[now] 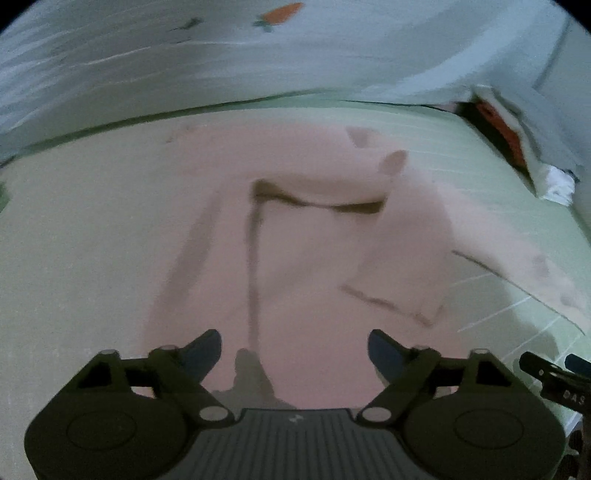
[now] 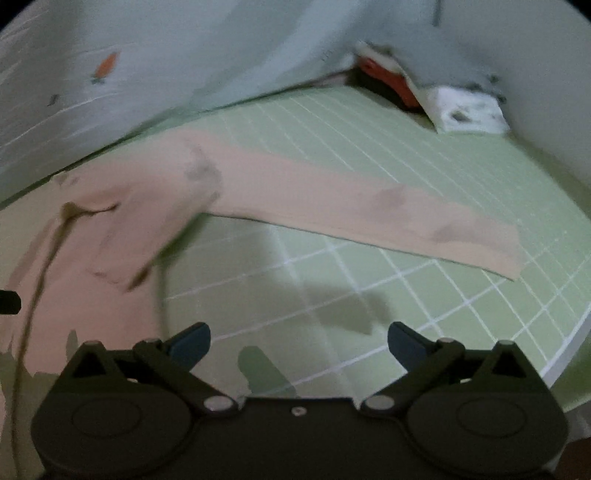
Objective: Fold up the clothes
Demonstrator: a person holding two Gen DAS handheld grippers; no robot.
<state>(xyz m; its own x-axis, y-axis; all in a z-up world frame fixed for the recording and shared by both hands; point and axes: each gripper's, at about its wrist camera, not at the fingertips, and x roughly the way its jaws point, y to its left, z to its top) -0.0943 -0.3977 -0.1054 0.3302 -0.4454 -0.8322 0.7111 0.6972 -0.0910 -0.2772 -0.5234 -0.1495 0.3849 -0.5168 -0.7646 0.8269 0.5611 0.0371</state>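
Note:
A pale pink long-sleeved garment [image 1: 288, 251] lies flat on a light green grid mat [image 1: 491, 291], with a fold across its upper part and dark seam lines. My left gripper [image 1: 295, 350] hovers over the garment's near part, its jaws wide apart with nothing between them. In the right wrist view one long pink sleeve [image 2: 369, 214] stretches out to the right over the green mat [image 2: 424, 314], and the garment's body [image 2: 85, 266] lies at the left. My right gripper [image 2: 298, 341] is open over bare mat, holding nothing. Both views are motion-blurred.
A pale sheet with small carrot prints [image 1: 280, 13] rises behind the mat as a backdrop [image 2: 107, 66]. At the far right corner sit an orange and black object [image 2: 384, 81] and a white block [image 2: 465, 110]. The mat's white edge [image 2: 565, 365] runs at the right.

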